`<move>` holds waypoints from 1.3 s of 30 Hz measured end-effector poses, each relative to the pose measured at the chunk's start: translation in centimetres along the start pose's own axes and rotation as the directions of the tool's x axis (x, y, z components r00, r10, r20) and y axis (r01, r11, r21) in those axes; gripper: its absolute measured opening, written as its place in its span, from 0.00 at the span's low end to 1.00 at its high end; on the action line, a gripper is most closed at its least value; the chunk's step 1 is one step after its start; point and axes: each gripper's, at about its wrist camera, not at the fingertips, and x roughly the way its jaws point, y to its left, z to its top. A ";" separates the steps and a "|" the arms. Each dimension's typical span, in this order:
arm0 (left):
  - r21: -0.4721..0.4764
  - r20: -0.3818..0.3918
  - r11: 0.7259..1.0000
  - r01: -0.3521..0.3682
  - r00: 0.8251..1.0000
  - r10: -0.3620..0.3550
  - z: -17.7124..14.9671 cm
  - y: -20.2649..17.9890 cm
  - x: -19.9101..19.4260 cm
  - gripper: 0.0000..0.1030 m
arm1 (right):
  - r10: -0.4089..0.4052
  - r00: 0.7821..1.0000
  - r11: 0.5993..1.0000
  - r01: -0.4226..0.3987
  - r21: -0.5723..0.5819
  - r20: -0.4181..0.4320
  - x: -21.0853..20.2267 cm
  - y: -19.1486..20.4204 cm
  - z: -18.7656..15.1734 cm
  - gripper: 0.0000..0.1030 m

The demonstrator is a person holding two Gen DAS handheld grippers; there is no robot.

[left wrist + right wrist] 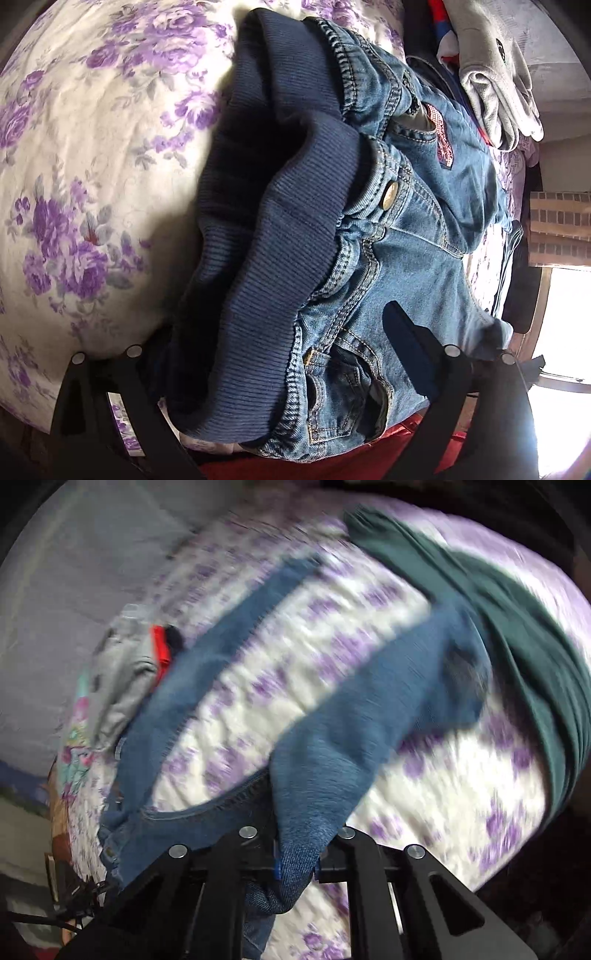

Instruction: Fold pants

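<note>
**Right gripper pinches a jeans leg; left gripper stands wide over the waistband**

The jeans lie on a bed covered by a white sheet with purple flowers, and every place below is given relative to them. In the left wrist view their waist end fills the middle of the picture: a ribbed dark blue waistband stands open, with a metal button just beside it on the denim and a pink sequin patch farther along the front. The left gripper hangs over this waist end with its fingers spread wide. One finger lies over the denim near a front pocket; the other sits off the jeans towards the sheet. Nothing is pinched between them. A strip of red cloth shows just under the waist edge. Beyond the jeans, a grey garment lies folded on a pile of clothes.

In the right wrist view, which is blurred, the two legs of the jeans spread apart over the sheet. The right gripper has its fingers nearly together and clamped on the denim of the nearer leg, whose cloth rises up from between them. A dark green cloth lies past that leg's far end, touching it. By the other leg sit a grey garment and something red.
</note>
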 end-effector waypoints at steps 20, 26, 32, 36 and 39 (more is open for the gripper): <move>-0.010 0.046 1.000 -0.015 0.999 0.016 -0.5 0.5 -0.5 0.92 | -0.421 0.886 0.861 0.458 -0.222 0.195 0.4 -0.1 3.3 0.72; -0.031 0.087 0.999 0.006 0.996 -0.003 -1.0 0.8 -0.7 0.92 | -0.273 0.961 0.961 0.271 0.045 0.037 1.4 -8.6 4.1 0.85; -0.014 0.103 0.996 -0.090 0.990 0.091 -1.4 -0.8 0.0 0.92 | -0.268 0.963 0.958 0.263 -0.114 -0.024 5.3 -5.3 5.3 0.55; -0.016 0.122 0.992 -0.124 0.985 0.125 -1.8 -1.2 0.1 0.92 | -0.237 0.963 0.907 0.265 -0.328 0.125 2.2 -0.9 5.4 0.82; -0.036 0.137 0.991 -0.126 0.982 0.130 -1.8 -1.4 0.4 0.95 | -0.294 0.949 0.805 0.310 -0.506 0.113 4.3 0.9 4.3 0.86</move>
